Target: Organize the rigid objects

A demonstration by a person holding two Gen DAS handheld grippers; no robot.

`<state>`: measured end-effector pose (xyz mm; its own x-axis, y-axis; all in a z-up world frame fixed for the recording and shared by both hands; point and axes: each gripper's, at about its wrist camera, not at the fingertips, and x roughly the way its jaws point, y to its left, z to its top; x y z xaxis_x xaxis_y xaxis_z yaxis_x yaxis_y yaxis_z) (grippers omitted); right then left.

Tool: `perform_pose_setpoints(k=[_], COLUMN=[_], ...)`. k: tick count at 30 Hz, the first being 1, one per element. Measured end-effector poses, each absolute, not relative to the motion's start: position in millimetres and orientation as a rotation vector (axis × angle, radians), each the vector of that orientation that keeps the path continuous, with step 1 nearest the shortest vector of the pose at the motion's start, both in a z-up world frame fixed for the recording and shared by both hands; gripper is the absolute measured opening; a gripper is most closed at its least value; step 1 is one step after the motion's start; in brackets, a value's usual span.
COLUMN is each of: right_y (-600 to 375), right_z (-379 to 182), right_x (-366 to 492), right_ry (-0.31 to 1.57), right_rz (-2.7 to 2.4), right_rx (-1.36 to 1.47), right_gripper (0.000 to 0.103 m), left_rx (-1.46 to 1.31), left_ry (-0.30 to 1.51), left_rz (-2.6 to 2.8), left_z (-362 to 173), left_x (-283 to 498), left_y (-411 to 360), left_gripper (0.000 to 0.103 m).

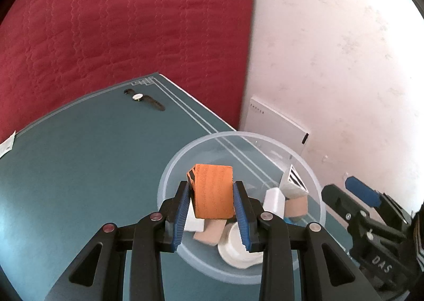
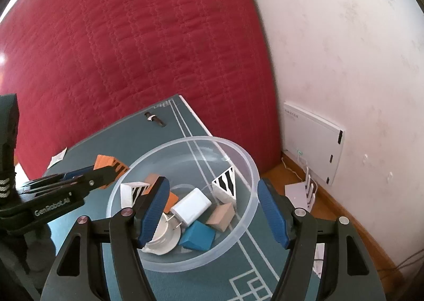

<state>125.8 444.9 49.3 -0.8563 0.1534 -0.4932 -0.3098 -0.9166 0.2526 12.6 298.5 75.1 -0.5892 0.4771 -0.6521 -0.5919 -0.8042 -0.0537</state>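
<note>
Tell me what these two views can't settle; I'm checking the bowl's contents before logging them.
- White dish: right wrist view, partly behind the right gripper; left wrist view, behind the left gripper.
- Orange block: its underside and the bowl floor below are hidden in the left wrist view.
- Watch: too small to read in either view.
- Wall panel lettering: too small to read.

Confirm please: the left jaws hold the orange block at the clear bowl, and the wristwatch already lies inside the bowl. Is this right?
Not quite. The wristwatch lies on the green table, outside the clear bowl, as the left wrist view shows. The left gripper does hold the orange block.
</note>
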Motion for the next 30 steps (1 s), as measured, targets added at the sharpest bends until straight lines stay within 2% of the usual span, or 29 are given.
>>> perform_pose_setpoints(k=[1,3,4,11,18,30], right_y=[444.6,443.6,443.4,445.2,442.6,425.7], right_z=[49.7,50.1,49.9,49.6,47.9,48.1], right_x=[124.9,123.7,123.2,124.8,124.1,132.2], right_ry=[0.478,0.477,0.476,0.485,0.489,0.409], right_rz=[2.770,2.770,2.772,2.767,2.772,2.782], right_rx=[-0.698,-0.701,-0.704,-0.714,-0.753,-0.794], right_gripper=[0.070,0.070,0.070,0.079,0.092,0.096], left_rx=[-0.899,-0.907,-0.894,-0.849,-0.786,-0.790], left_ry=[0.218,0.199,0.182,0.219,0.280,0.334], left_rz=[2.353,2.362,2.378,2.526,2.632,2.651], left_z=[75.1,74.0,74.8,76.2,83.4,85.0], left_x=[10.5,4.6,6.4,10.7,25.7,46.0], left_y=[299.3,297.4,292.9,270.7,251.9,249.7], left_gripper=[0.041,0.085,0.090,0.099,0.102,0.102])
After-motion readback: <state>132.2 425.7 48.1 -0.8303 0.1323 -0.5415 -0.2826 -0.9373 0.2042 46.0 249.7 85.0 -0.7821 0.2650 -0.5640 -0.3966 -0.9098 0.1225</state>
